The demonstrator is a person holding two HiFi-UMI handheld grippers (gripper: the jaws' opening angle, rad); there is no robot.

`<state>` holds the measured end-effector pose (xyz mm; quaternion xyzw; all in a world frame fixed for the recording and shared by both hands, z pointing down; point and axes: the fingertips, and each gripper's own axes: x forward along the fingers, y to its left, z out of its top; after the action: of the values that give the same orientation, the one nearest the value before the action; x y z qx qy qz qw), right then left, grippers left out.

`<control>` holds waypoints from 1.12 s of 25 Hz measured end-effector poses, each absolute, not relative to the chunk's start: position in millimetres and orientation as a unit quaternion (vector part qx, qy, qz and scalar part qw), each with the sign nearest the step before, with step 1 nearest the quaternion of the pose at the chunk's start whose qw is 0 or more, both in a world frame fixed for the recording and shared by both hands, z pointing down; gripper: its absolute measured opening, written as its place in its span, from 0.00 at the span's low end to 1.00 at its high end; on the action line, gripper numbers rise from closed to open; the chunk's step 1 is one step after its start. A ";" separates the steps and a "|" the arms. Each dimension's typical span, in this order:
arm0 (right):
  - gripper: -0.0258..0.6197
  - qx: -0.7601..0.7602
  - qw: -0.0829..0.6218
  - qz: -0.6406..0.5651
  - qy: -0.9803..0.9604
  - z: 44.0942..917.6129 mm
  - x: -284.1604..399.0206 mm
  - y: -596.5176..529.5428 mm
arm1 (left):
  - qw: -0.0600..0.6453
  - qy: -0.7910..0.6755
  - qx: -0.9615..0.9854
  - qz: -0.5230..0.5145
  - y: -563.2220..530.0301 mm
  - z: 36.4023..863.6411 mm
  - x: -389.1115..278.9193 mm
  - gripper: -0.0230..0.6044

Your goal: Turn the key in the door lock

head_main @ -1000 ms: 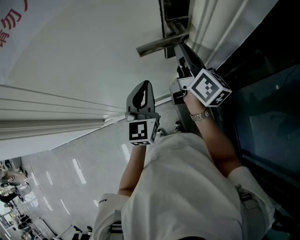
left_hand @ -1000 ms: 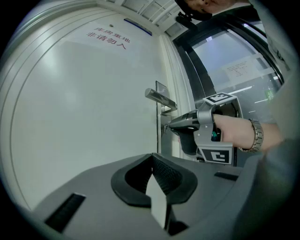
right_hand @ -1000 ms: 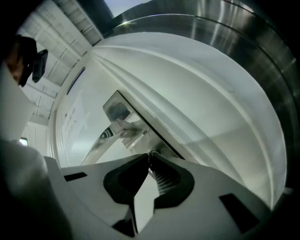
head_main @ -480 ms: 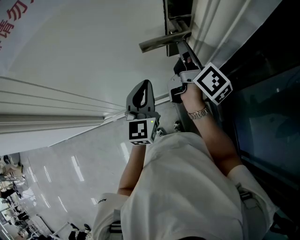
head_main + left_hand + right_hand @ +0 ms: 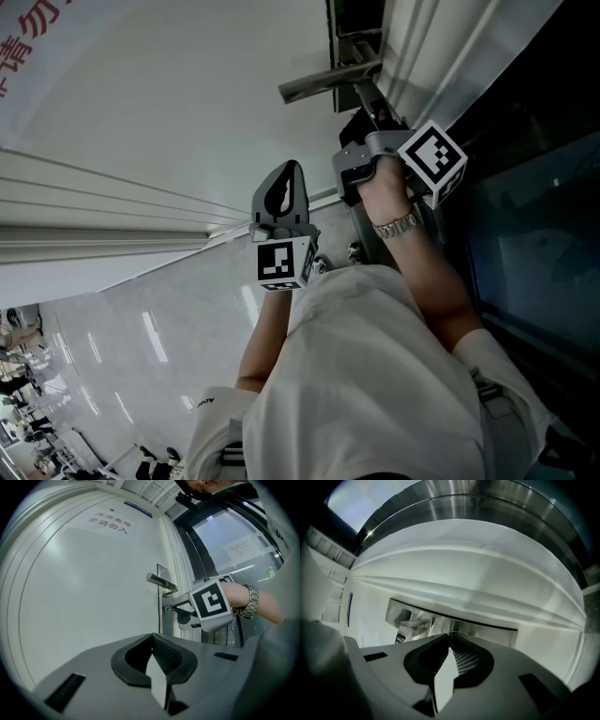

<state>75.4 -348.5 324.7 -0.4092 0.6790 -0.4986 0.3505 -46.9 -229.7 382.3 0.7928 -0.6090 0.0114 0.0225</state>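
Observation:
A steel lever handle [image 5: 323, 84] and its lock plate [image 5: 161, 597] sit on the white door [image 5: 187, 112]. My right gripper [image 5: 360, 97] points level at the plate just below the handle, tips pinched on the small key [image 5: 168, 606] in the lock; its jaws are opening slightly. In the right gripper view the handle [image 5: 410, 625] lies left of the meeting tips [image 5: 450, 635], and only a sliver of key shows there. My left gripper [image 5: 292, 169] hangs shut and empty a short way left of the lock, facing the door [image 5: 93, 597].
A dark glass panel and frame [image 5: 534, 187] stand right of the door. Red characters [image 5: 28, 47] are printed on the door's upper part. Glossy floor [image 5: 141, 347] lies below, and the person's white shirt [image 5: 375, 375] fills the lower middle.
The right gripper has rolled about its own axis at the lock, its marker cube swinging round. The left gripper has stayed where it was.

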 end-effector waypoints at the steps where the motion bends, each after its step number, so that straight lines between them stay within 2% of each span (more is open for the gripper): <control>1: 0.08 -0.418 0.335 -0.477 0.696 323.5 75.4 -348.6 | 0.021 -0.610 0.792 0.010 -229.6 381.7 -47.3 0.05; 5: 0.09 -0.437 0.243 -0.389 0.774 322.1 68.7 -347.0 | 0.030 -0.610 0.792 0.018 -228.5 388.6 -49.3 0.05; 8: 0.24 -0.434 0.180 -0.330 0.819 324.5 59.3 -339.7 | 0.031 -0.609 0.792 0.018 -229.1 388.9 -47.4 0.05; 9: 0.26 -0.439 0.157 -0.299 0.832 324.2 57.9 -336.8 | 0.031 -0.608 0.793 0.018 -229.4 388.2 -46.1 0.05; 13: 0.26 -0.493 0.070 -0.181 0.849 321.9 62.0 -335.5 | 0.022 -0.603 0.797 0.010 -231.6 383.0 -39.9 0.05; 19: 0.24 -0.510 0.080 -0.205 0.831 313.9 71.0 -348.2 | 0.018 -0.602 0.798 0.006 -231.0 380.7 -34.5 0.05; 21: 0.18 -0.505 0.081 -0.216 0.832 315.1 70.0 -350.4 | 0.020 -0.605 0.796 0.006 -230.7 381.1 -35.3 0.05; 23: 0.07 -0.485 0.107 -0.253 0.830 317.0 68.3 -351.3 | 0.024 -0.607 0.794 0.009 -229.8 384.1 -37.0 0.05; 28: 0.06 -0.441 0.222 -0.409 0.768 321.8 72.4 -352.8 | 0.022 -0.611 0.791 0.010 -229.7 383.2 -38.5 0.05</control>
<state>72.4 -352.8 321.8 -0.4406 0.7676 -0.4093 0.2218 -38.5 -229.7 383.2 0.7910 -0.6113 0.0101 0.0223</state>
